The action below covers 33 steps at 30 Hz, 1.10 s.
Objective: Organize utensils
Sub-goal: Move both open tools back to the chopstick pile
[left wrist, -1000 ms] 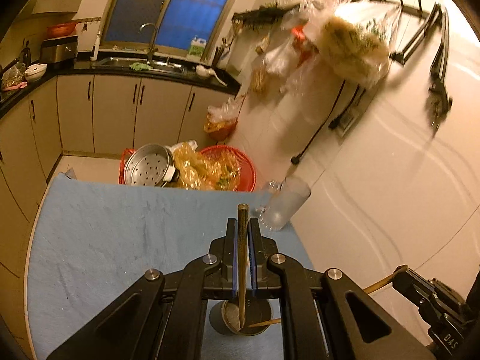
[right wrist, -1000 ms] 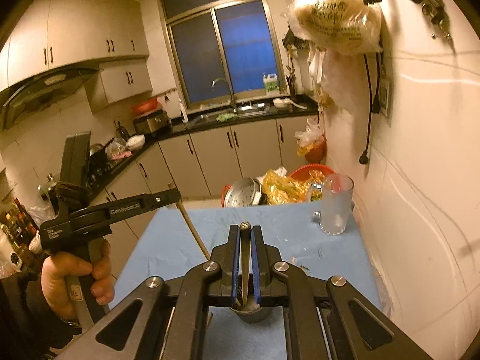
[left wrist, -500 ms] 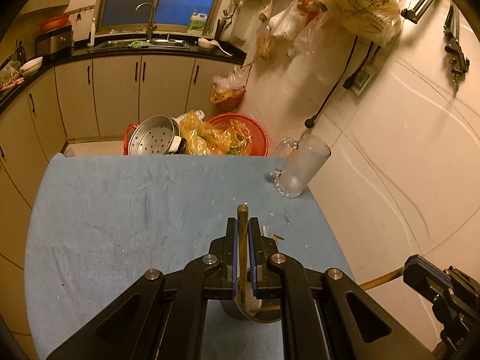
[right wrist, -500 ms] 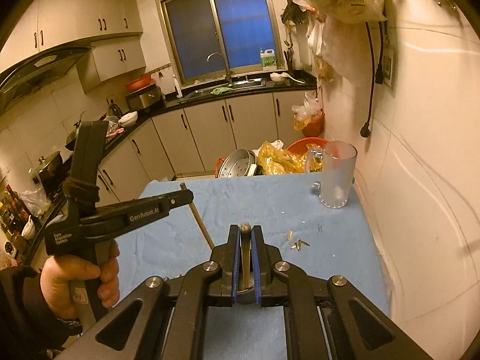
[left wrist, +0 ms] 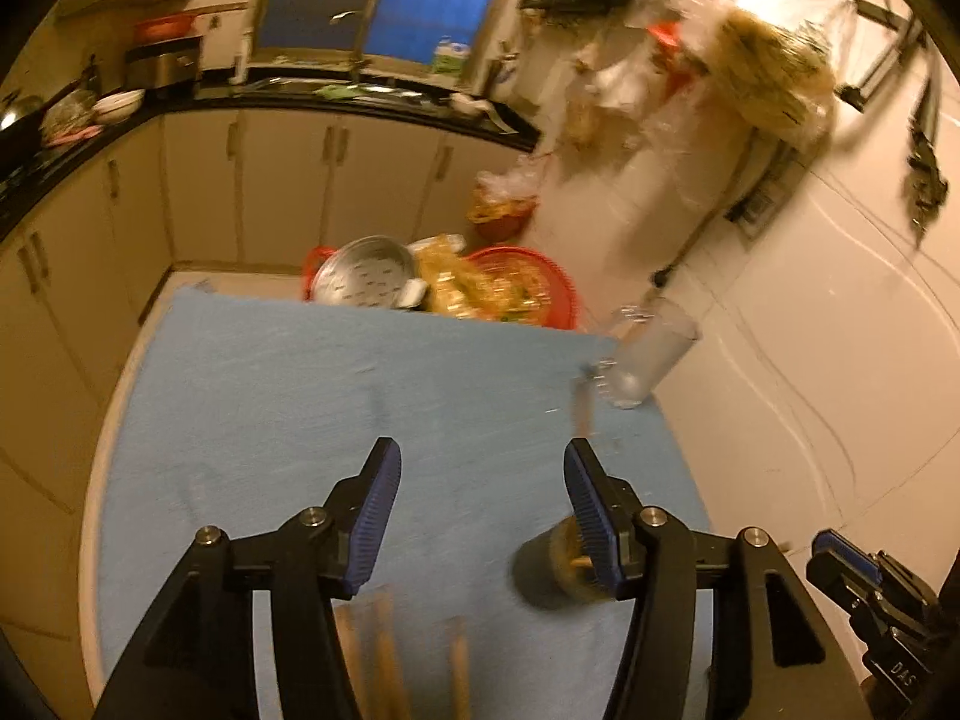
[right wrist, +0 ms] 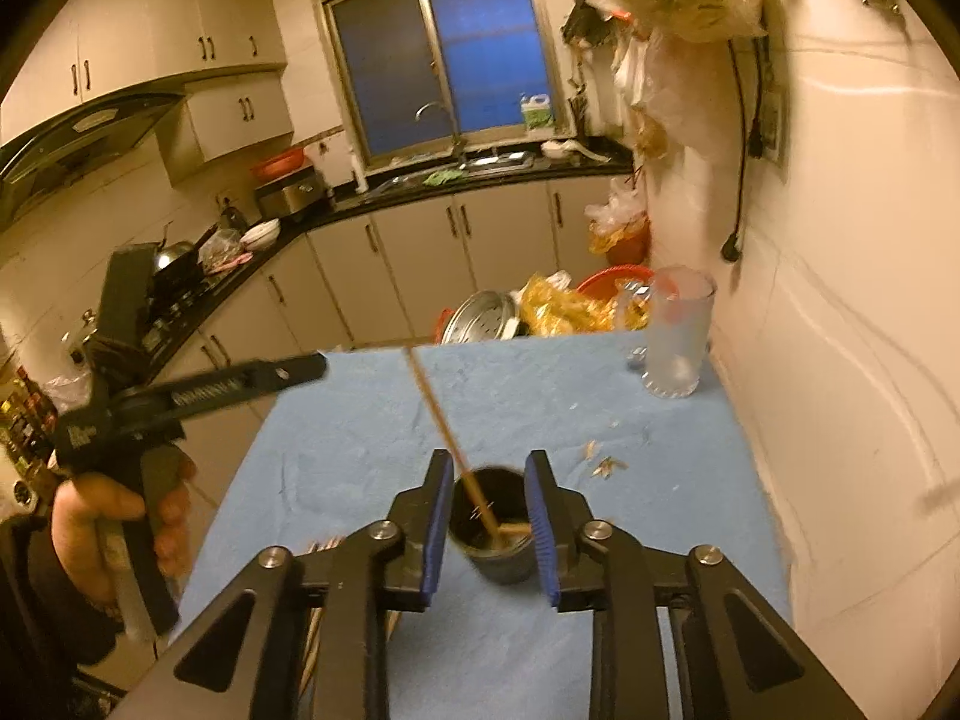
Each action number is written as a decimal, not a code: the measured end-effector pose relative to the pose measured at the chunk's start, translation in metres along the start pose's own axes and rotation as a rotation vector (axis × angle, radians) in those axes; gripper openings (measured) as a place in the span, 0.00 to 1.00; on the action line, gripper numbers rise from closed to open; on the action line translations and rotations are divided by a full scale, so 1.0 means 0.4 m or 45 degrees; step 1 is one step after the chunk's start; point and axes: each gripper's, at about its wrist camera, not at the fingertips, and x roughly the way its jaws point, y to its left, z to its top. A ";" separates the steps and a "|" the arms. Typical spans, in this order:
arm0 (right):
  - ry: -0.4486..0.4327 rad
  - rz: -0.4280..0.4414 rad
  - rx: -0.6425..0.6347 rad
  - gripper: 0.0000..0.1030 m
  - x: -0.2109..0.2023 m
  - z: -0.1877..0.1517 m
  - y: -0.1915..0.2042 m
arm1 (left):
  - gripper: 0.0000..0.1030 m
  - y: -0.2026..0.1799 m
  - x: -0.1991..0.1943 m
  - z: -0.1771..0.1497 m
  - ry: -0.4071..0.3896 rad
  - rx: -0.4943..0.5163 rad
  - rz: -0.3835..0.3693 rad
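Jaws, left gripper [left wrist: 477, 495]: standing well apart, having just been opening; nothing is sitting between the blue pads, only bare blue cloth.
Jaws, right gripper [right wrist: 489, 504]: parted, having just been opening; they are flanking the dark cup without pressing on it.
Dark cup [right wrist: 492, 531]: standing upright on the blue cloth [right wrist: 372, 420] that is covering the counter, between the right pads; in the left wrist view it is showing just beside the right-hand finger.
Chopsticks in cup [right wrist: 438, 414]: one is leaning out of the cup toward the upper left, free of both grippers; a second short end is lying across the cup's inside.
Loose chopsticks [left wrist: 384, 660]: lying on the cloth at the near edge, below the left gripper, blurred.
Glass mug [right wrist: 675, 336]: standing at the far right corner of the counter, near the wall, well apart from the cup.
Person's hand [right wrist: 108, 516]: gripping the left gripper's handle at the left of the right wrist view.
Scraps [right wrist: 603, 462]: lying on the cloth right of the cup.
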 end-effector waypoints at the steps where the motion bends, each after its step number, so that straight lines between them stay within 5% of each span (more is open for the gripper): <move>1: 0.012 0.010 -0.002 0.29 0.003 -0.012 0.007 | 0.56 0.030 -0.006 -0.009 0.008 -0.018 0.029; 9: 0.224 0.170 0.025 0.30 0.115 -0.133 0.084 | 0.56 0.240 -0.015 -0.137 0.134 -0.157 0.216; 18: 0.391 0.367 0.004 0.29 0.264 -0.213 0.169 | 0.56 0.312 0.058 -0.272 0.316 -0.198 0.260; 28: 0.497 0.396 -0.007 0.24 0.483 -0.241 0.234 | 0.56 0.319 0.081 -0.327 0.378 -0.164 0.276; 33: 0.569 0.287 -0.026 0.21 0.601 -0.263 0.263 | 0.56 0.324 0.086 -0.329 0.398 -0.143 0.269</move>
